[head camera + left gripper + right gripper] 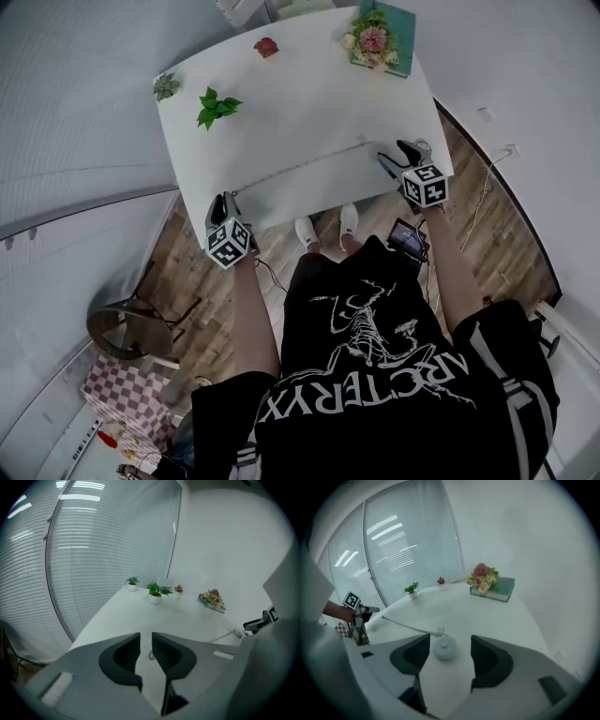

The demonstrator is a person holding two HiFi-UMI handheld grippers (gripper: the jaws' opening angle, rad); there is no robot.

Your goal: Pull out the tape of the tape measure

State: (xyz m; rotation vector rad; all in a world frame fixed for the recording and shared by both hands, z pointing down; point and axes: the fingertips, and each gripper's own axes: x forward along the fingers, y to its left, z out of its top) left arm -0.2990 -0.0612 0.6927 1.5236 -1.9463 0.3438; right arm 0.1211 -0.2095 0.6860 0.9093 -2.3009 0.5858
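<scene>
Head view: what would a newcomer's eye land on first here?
A thin tape runs along the near edge of the white table, from the left gripper to the right gripper. The round white tape measure case lies between the right gripper's open jaws, clear of both. At the far right corner, a bouquet sits on a teal book.

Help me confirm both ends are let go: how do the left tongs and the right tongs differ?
The left tongs stand almost together, a slim gap; the right tongs stand wide apart. Between the left tongs lies the tape's small end loop; between the right tongs sits the round white case. Shared: neither seems to press on its piece; both point down at the white table, the tape stretched between them.
</scene>
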